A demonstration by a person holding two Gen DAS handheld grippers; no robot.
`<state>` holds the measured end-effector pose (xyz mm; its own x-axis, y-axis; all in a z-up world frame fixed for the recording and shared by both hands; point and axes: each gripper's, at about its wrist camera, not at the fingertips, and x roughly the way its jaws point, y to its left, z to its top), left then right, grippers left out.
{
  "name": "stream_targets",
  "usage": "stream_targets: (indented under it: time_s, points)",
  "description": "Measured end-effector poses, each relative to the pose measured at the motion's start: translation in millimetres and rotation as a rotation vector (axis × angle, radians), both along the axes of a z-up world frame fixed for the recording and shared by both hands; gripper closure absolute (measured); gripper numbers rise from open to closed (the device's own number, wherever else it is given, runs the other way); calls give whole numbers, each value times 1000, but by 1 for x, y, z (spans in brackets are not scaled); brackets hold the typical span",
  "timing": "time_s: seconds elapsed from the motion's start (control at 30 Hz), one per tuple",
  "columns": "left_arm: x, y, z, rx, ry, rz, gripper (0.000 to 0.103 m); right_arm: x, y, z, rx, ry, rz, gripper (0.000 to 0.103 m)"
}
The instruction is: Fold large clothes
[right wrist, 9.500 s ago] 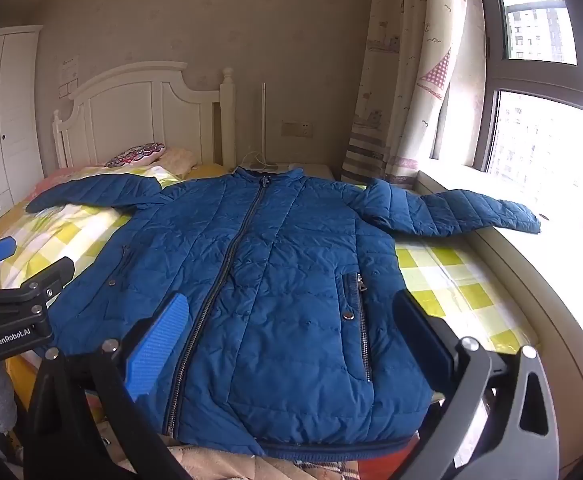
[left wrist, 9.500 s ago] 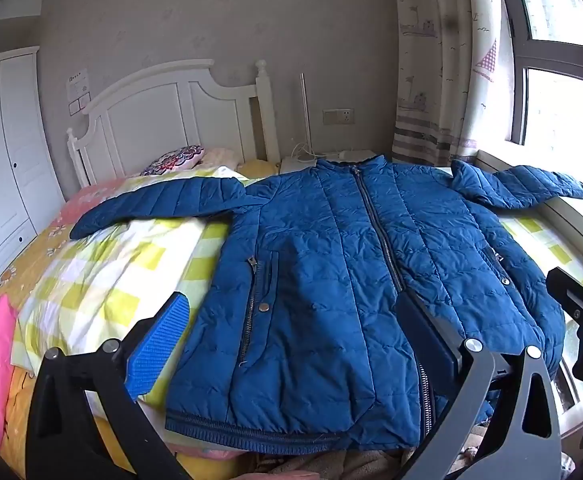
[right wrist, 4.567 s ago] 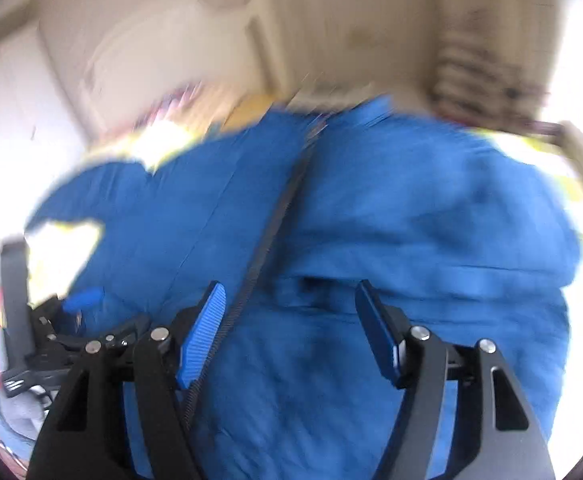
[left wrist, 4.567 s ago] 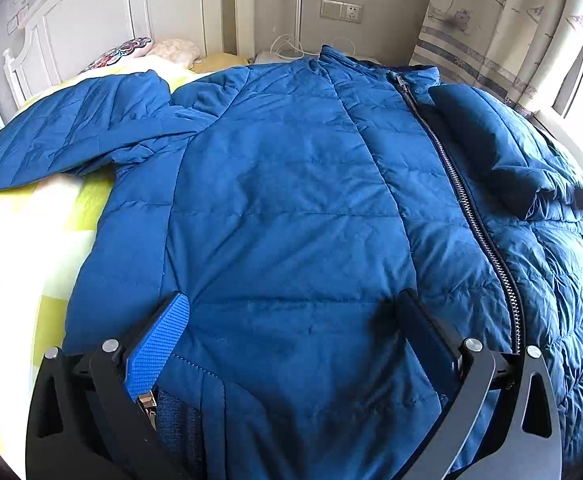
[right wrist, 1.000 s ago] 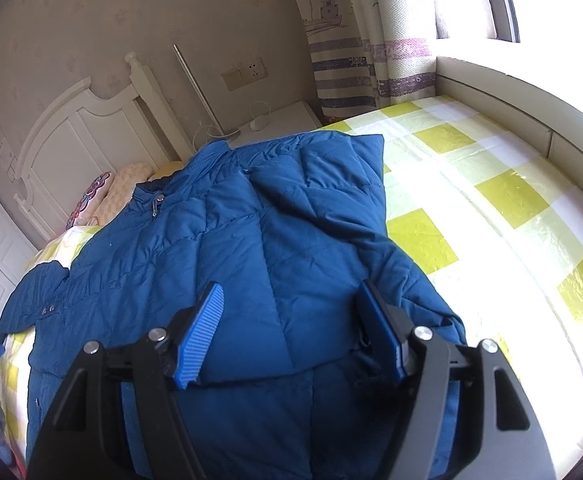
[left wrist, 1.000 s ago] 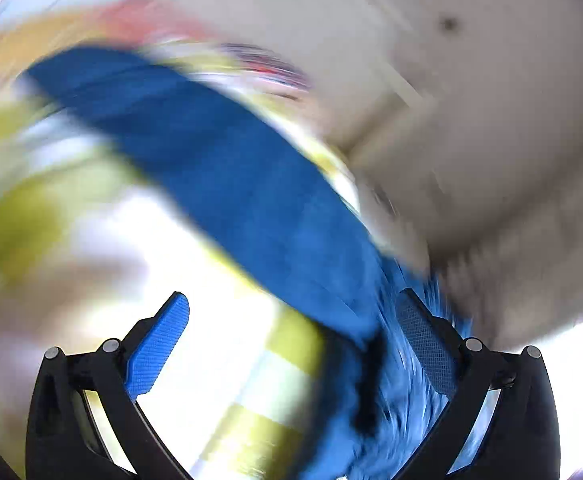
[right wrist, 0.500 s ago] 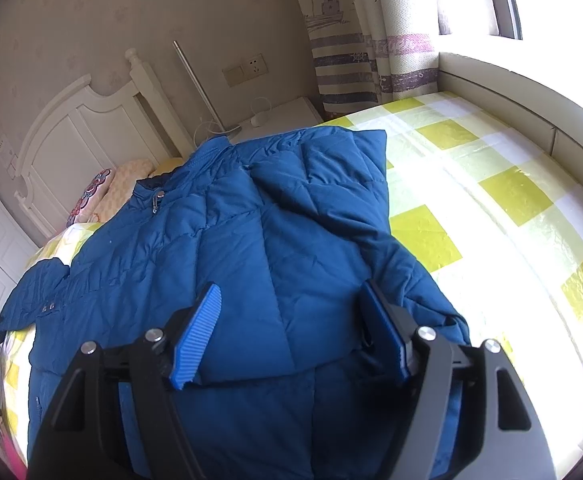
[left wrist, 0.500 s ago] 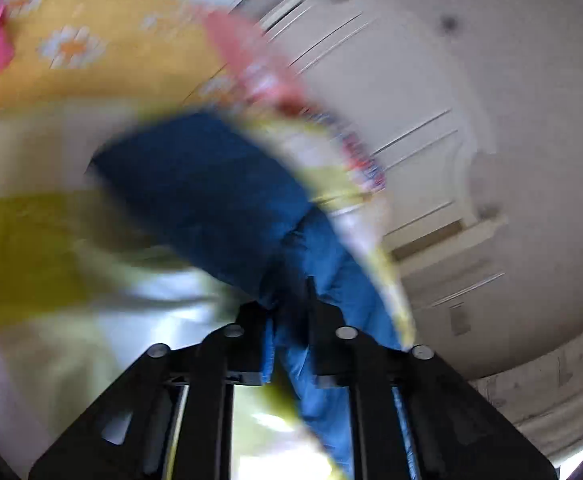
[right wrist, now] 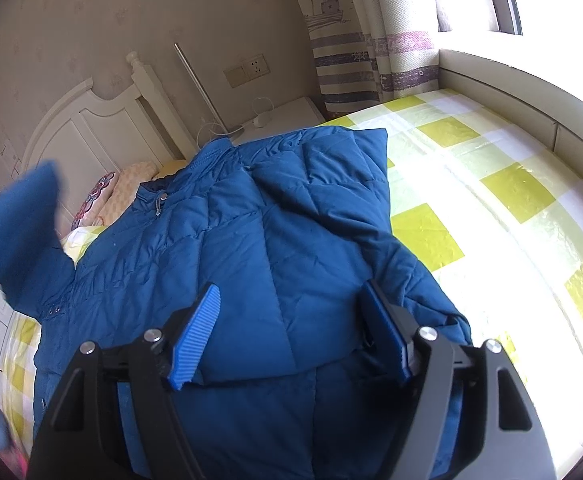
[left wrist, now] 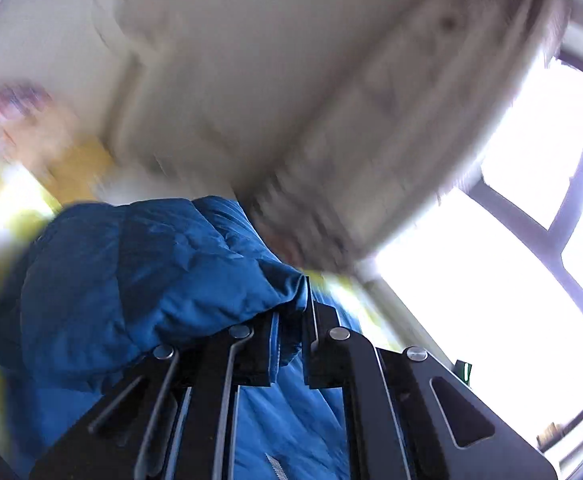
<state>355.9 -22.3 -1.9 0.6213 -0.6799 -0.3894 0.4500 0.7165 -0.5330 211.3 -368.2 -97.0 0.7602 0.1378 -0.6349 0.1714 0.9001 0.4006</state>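
Blue jacket (right wrist: 251, 240) lay on bed (right wrist: 491, 184), right sleeve (right wrist: 323, 184) folded across front. Left tool (left wrist: 289, 344) clamped on other sleeve (left wrist: 151, 280), lifted, prob. to fold inward. Right tool (right wrist: 291, 336) apart, hovering w/o grip.

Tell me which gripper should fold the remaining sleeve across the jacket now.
Left. The left gripper is already shut on the sleeve, lifted off the bed. The right gripper hovers open over the jacket body, holding nothing.
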Motion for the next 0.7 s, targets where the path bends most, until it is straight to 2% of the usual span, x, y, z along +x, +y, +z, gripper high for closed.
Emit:
stream_targets:
  time_s: [0.1, 0.13, 0.17, 0.23, 0.27, 0.3, 0.33, 0.37, 0.4, 0.43, 0.57, 0.6, 0.7]
  points:
    - [15, -51, -63, 121, 197, -101, 94, 0, -3, -1, 12, -2, 0, 31]
    - [16, -62, -80, 177, 244, -127, 88, -1, -4, -1, 15, -3, 0, 31]
    - [13, -69, -88, 246, 251, -138, 87, -1, -5, -1, 18, -5, 1, 31]
    - [-5, -72, -80, 355, 177, -139, 85, -2, -6, -2, 25, -8, 2, 31]
    - [-21, -69, -65, 417, 89, -113, 80, -2, -6, -2, 29, -9, 2, 31]
    - [-40, -60, -51, 437, 22, -93, 76, -2, -7, -2, 34, -10, 3, 31]
    - [-57, -52, -41, 439, -43, -71, 54, -2, -7, -2, 36, -11, 3, 31]
    - [-76, -34, -26, 426, -121, -17, 12, -2, -7, -2, 37, -11, 3, 31]
    - [-84, -18, -18, 411, -167, 47, 5, -2, -7, -2, 37, -12, 3, 31]
    - [-91, -2, -14, 401, -187, 109, 5, -2, -7, -2, 36, -11, 3, 31]
    - [-87, 65, -35, 425, -3, 285, 9, -2, -7, -2, 34, -9, 3, 31]
    - [-86, 73, -40, 445, 26, 293, 10, -2, -7, -2, 35, -10, 3, 31]
    - [-68, 79, -62, 569, 131, 302, 15, -2, -7, -2, 36, -10, 3, 31]
